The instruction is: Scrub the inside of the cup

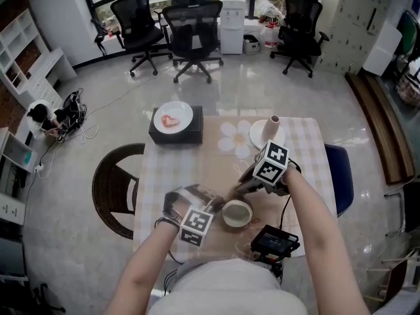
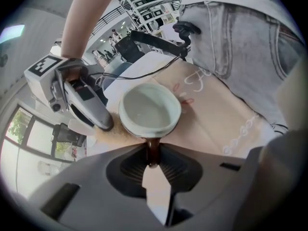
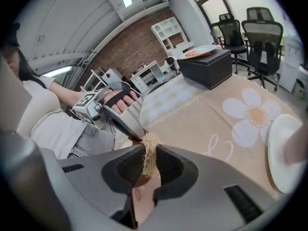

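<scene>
Cup on tablecloth, prob. office

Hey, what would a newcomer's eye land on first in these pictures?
The pale cup near the front edge of the table, held by its brown handle in the left gripper. Right beside it, the right gripper pinches a straw-coloured fibrous scrubber. Farther back, a white plate with a red heart shape sits on a black box.

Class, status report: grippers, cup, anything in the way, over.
Left gripper shut on cup handle. Right gripper shut on scrubber, beside cup, not inside. Cup mouth unobstructed.
</scene>
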A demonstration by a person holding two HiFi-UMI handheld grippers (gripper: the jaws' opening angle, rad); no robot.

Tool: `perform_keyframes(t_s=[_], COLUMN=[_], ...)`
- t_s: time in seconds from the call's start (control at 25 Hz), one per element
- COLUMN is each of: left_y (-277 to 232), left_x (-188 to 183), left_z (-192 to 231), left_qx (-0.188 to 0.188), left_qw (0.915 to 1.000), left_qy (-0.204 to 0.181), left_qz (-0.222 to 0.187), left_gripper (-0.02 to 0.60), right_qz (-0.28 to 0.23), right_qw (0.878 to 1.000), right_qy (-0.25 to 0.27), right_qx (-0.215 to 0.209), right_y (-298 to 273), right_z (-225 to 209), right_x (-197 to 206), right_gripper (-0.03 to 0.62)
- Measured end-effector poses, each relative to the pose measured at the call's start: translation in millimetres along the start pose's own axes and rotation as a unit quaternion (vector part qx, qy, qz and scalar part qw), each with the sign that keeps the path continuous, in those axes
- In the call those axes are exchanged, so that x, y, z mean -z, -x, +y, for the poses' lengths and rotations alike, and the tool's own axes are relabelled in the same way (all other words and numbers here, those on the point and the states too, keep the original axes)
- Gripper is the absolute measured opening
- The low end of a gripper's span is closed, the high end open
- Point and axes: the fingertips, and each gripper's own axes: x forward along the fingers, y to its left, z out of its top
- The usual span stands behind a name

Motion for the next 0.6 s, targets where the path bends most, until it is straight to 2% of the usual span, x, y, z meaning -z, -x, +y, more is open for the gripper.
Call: perform_keyframes(t_s=[0.2, 0.36, 0.6], left_y=[-4, -13, -10], left_x=[4, 9, 11], left_z=[-1, -8, -1], left_qx=[0.003, 0.008, 0.004], left_qw=[0.9989, 0.9964, 0.9877], left_qy=[0.045, 0.082, 0.153], left_qz=[-0.008, -0.017, -0.033], left_gripper=[0.066, 0.066, 0.066], right_qz=[-0.052, -0.112, -0.17], right_qw=[0.997, 0.987, 0.972], right_qy=[-0.053, -0.111, -0.16], right_qx=[0.001, -0.007, -0.005], right_y=[10, 15, 25], right_z=[-4, -8, -14], right_x=[5, 13, 24], right_gripper=[0.066, 0.066, 0.066])
